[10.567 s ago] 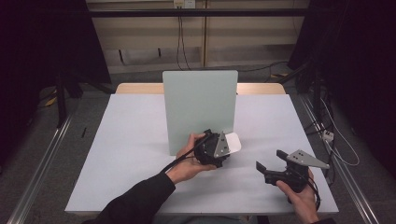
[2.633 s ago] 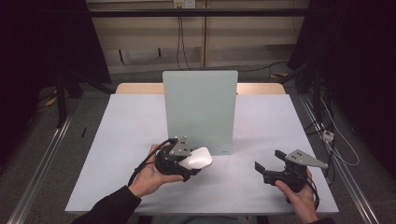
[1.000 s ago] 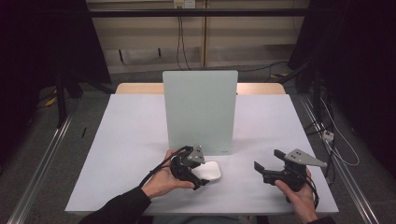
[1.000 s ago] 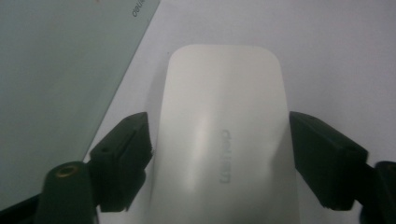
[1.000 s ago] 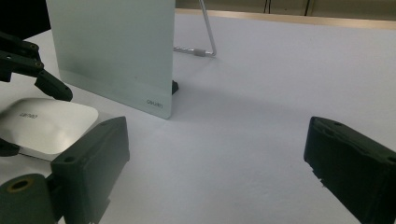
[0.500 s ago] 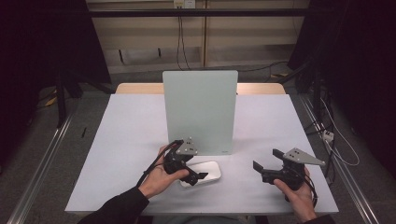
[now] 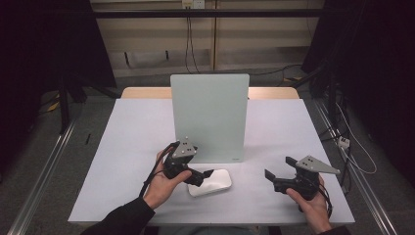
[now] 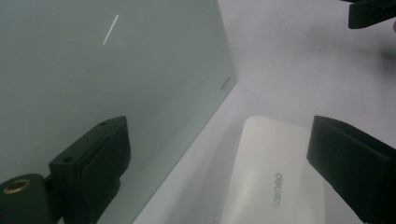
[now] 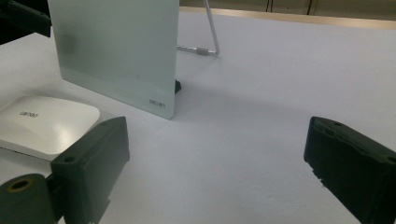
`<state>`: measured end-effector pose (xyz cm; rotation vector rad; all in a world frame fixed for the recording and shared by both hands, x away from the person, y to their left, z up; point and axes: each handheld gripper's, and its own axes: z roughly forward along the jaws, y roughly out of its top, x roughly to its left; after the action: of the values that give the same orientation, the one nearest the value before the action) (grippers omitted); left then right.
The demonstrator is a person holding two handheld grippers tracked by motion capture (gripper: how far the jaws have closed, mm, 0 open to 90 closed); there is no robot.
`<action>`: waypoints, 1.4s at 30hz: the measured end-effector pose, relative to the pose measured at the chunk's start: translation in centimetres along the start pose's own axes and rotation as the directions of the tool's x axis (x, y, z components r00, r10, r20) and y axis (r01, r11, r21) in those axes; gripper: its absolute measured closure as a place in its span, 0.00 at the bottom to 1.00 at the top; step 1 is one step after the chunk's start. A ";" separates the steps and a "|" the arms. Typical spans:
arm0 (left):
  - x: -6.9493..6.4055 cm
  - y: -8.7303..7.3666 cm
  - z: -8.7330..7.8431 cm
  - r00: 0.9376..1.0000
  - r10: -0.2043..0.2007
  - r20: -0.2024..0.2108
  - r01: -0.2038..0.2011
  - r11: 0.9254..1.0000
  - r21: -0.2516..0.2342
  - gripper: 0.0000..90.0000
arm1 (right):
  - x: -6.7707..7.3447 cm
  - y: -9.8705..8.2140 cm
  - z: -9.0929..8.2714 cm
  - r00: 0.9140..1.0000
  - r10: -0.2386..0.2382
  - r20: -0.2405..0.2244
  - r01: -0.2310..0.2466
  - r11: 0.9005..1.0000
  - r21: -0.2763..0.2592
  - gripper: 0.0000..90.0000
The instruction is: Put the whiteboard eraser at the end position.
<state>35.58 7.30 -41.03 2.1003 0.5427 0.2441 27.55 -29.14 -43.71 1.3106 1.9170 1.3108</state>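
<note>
Just in front of the upright frosted board [image 7: 209,116], near its bottom edge, a flat white eraser-like block [image 7: 210,182] lies on the grey-white table [image 7: 122,142]. It rests flat, a printed logo on its top, close to the board's foot but not touching it as far as the high view shows.

The left gripper [image 7: 199,175] stands right at the block's left end, its jaws spread wide. They have just been opening. In the left gripper view the block [image 8: 275,177] lies between and beyond the two black jaws, and neither pad presses on it, so the block is free on the table. The left hand [image 7: 164,183] holds the tool low and tilted toward the board.

To the right of the board, well apart from the block, the right gripper [image 7: 278,172] hangs above the table in the right hand [image 7: 313,205], jaws wide with nothing between them. Its own view looks across bare table toward the board [image 9: 116,51] and the block [image 9: 44,123], with the board's wire stand [image 9: 205,39] behind.

I judge the step in hand to be the release: the block has been set down before the board and let go. The next move probably calls for drawing the left gripper clear, up and away from the board, without the lower jaw dragging the block or knocking the board, which stands only on a thin prop.
</note>
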 end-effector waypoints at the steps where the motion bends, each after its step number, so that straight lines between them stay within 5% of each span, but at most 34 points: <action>1: 0.1 -0.1 -0.2 1.000 -0.003 -0.004 0.003 1.000 -0.004 0.07 | 0.0 0.0 0.0 1.000 0.006 0.000 -0.006 1.000 0.000 0.07; 8: 0.6 -0.9 -1.9 0.998 -0.030 -0.061 0.029 1.000 -0.006 0.06 | 0.0 0.0 -0.1 1.000 0.006 0.002 -0.006 1.000 -0.001 0.07; 14: 0.9 -0.7 -3.1 0.996 -0.007 -0.094 0.006 1.000 -0.015 0.06 | 0.0 -0.1 -0.2 1.000 0.007 0.004 -0.007 1.000 -0.001 0.07; 23: 1.4 -1.3 -5.2 0.993 -0.040 -0.115 0.033 0.997 -0.065 0.06 | 0.0 -0.1 -0.3 1.000 0.008 0.010 -0.008 1.000 -0.001 0.07; 32: 2.4 -3.0 -7.0 0.979 -0.100 -0.175 0.085 0.992 -0.093 0.06 | 0.0 -0.2 -0.4 1.000 0.007 0.016 -0.007 1.000 0.000 0.07; 42: 2.4 -4.6 -8.3 0.972 -0.120 -0.204 0.104 0.991 -0.088 0.06 | 0.0 -0.2 -0.5 1.000 0.009 0.019 -0.009 1.000 0.001 0.07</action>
<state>33.32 16.79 -40.35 1.9737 0.7626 0.4174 27.06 -29.38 -43.68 1.3291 1.9013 1.2969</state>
